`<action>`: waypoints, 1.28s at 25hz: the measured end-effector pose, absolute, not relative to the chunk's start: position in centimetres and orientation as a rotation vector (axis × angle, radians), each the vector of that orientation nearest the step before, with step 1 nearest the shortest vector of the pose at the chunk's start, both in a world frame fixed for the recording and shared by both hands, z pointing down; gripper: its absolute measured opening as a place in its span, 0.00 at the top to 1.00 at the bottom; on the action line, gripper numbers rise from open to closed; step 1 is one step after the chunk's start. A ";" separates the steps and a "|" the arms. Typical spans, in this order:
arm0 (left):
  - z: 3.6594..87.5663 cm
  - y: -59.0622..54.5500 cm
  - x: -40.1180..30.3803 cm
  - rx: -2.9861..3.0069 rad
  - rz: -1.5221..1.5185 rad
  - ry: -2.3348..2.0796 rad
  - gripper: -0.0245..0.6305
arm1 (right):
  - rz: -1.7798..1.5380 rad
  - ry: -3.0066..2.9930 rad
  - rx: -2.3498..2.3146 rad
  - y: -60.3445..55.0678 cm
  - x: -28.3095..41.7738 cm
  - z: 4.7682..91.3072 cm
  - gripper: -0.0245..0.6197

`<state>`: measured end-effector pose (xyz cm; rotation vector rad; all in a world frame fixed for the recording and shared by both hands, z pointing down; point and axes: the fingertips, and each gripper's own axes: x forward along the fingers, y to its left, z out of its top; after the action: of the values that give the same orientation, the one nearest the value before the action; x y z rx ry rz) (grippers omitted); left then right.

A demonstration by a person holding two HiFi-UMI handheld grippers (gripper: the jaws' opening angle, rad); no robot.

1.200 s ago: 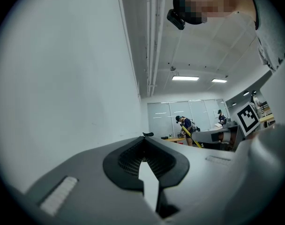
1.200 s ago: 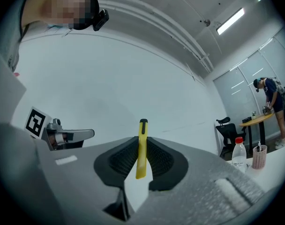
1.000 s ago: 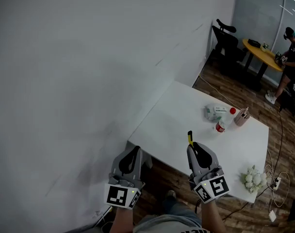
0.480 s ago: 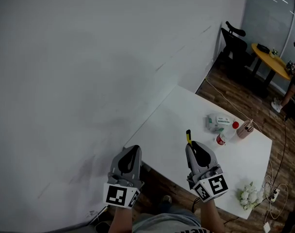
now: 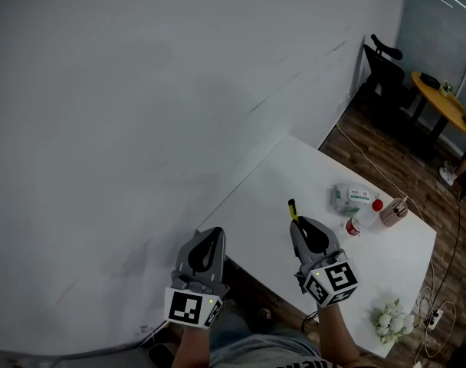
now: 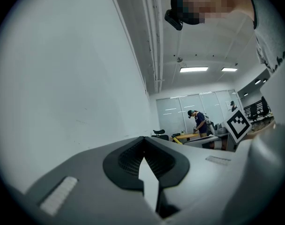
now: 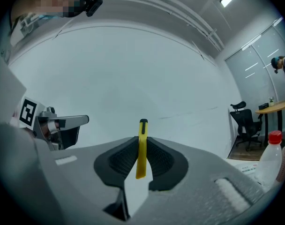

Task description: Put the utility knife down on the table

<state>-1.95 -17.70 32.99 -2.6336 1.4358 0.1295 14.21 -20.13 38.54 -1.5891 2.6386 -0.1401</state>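
A slim yellow utility knife (image 7: 141,146) with a black tip stands upright between the jaws of my right gripper (image 7: 140,154), which is shut on it. In the head view the right gripper (image 5: 301,225) hangs over the near part of the white table (image 5: 264,198), with the utility knife (image 5: 293,208) poking out beyond its tips. My left gripper (image 5: 210,242) is held off the table's left corner, near the wall. Its jaws meet with nothing between them in the left gripper view (image 6: 143,146).
On the table's right half stand a tissue pack (image 5: 351,198), a red-capped bottle (image 5: 363,217), a brown cup (image 5: 393,211) and white flowers (image 5: 394,320). A white wall (image 5: 126,129) runs along the left. An office chair (image 5: 386,64) and yellow table (image 5: 446,102) stand beyond.
The view has swung, so the table sits a little further right and down. Both grippers hold the same pose, the right one still clamped on the knife.
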 end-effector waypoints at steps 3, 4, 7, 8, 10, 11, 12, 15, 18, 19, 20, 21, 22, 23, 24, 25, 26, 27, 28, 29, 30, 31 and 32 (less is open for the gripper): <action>33.2 -17.9 -2.0 -2.635 0.125 1.436 0.95 | -0.197 2.666 -1.592 -21.3 14.0 39.8 0.88; 33.2 -17.9 -2.0 -2.638 0.123 1.434 0.95 | -0.220 2.672 -1.592 -21.7 13.9 40.2 0.88; 33.5 -18.2 -2.0 -2.649 0.113 1.427 0.95 | -0.293 2.689 -1.603 -22.6 13.8 41.7 0.88; 33.6 -18.4 -2.1 -2.653 0.108 1.426 0.95 | -0.312 2.699 -1.610 -22.9 13.8 42.2 0.88; 33.8 -18.7 -2.2 -2.661 0.105 1.425 0.95 | -0.348 2.727 -1.625 -23.4 13.6 43.4 0.88; 33.9 -18.8 -2.3 -2.666 0.104 1.425 0.95 | -0.369 2.741 -1.630 -23.7 13.5 44.0 0.88; 34.1 -19.0 -2.4 -2.670 0.102 1.427 0.95 | -0.394 2.754 -1.634 -24.0 13.3 44.7 0.88; 34.6 -19.5 -2.7 -2.682 0.088 1.433 0.95 | -0.465 2.792 -1.645 -24.6 12.8 46.7 0.88; 35.0 -20.1 -3.1 -2.694 0.079 1.438 0.95 | -0.524 2.822 -1.653 -25.2 12.2 48.4 0.88; 35.1 -20.3 -3.2 -2.697 0.078 1.441 0.95 | -0.543 2.830 -1.654 -25.3 12.0 48.9 0.88; 35.3 -20.5 -3.4 -2.700 0.078 1.444 0.95 | -0.562 2.837 -1.656 -25.5 11.8 49.4 0.88; 35.5 -20.7 -3.5 -2.704 0.075 1.446 0.95 | -0.579 2.845 -1.659 -25.6 11.6 50.0 0.88; 35.7 -20.9 -3.7 -2.707 0.070 1.447 0.95 | -0.594 2.852 -1.663 -25.8 11.4 50.5 0.88; 36.0 -21.1 -3.8 -2.710 0.063 1.448 0.95 | -0.608 2.860 -1.668 -26.0 11.3 50.9 0.88; 36.2 -21.4 -4.0 -2.713 0.058 1.449 0.95 | -0.620 2.868 -1.673 -26.3 11.1 51.4 0.88; 36.4 -21.7 -4.1 -2.716 0.053 1.451 0.95 | -0.631 2.877 -1.680 -26.6 10.9 51.9 0.88; 36.6 -21.9 -4.3 -2.719 0.051 1.452 0.95 | -0.642 2.886 -1.687 -26.9 10.8 52.3 0.88; 36.7 -22.1 -4.4 -2.721 0.052 1.453 0.95 | -0.653 2.894 -1.693 -27.1 10.7 52.8 0.88; 36.7 -22.2 -4.5 -2.723 0.056 1.452 0.95 | -0.666 2.902 -1.700 -27.3 10.6 53.2 0.88; 36.7 -22.4 -4.6 -2.722 0.060 1.450 0.95 | -0.679 2.910 -1.706 -27.5 10.5 53.8 0.88; 36.8 -22.5 -4.7 -2.720 0.062 1.450 0.95 | -0.693 2.919 -1.713 -27.7 10.4 54.3 0.88; 37.0 -22.6 -4.9 -2.717 0.059 1.452 0.95 | -0.708 2.927 -1.721 -27.9 10.3 54.9 0.88; 37.1 -22.8 -5.1 -2.718 0.056 1.454 0.95 | -0.723 2.936 -1.730 -28.0 10.3 55.5 0.88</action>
<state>-5.07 -22.75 37.13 -2.7178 1.4543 0.0557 10.29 -28.02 55.51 -1.7305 2.9357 -0.7233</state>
